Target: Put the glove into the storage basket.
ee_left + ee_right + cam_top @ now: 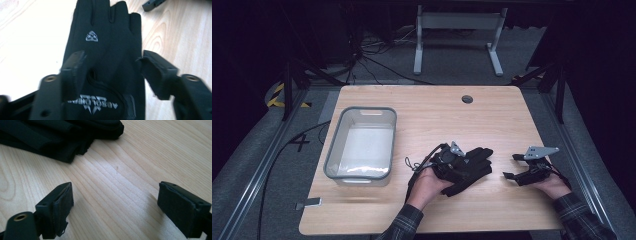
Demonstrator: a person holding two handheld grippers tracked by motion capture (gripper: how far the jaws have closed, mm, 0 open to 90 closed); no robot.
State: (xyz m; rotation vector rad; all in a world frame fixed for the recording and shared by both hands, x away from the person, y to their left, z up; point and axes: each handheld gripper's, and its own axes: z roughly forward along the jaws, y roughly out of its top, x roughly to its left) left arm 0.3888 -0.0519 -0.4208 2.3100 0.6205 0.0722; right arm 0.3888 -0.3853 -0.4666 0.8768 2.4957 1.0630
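Bin (pixel 334 150), clear plastic w/ grey rim, sits on left part of the wooden table (pixel 422 112); nothing visible inside it, just pale floor of the bin w/ glare along the near wall. Glove (pixel 472 167), black, lies flat on tabletop near centre-right, well apart from bin, fingers pointing away from the person and to the right. Left gripper view: glove (pixel 107 47) runs up between the two black jaws, small white logo on its back, printed cuff at the bottom.

Left gripper (pixel 451 162) sits over glove's cuff end, held in left hand (pixel 427 185). Jaws spread, one each side of the glove; pads don't look pressed on the fabric.

Right gripper (pixel 517 172) in right hand (pixel 554 185), just right of glove, near table edge. Jaws spread wide, bare wood between them; glove fingertips (pixel 70 152) lie ahead of it, not touching.
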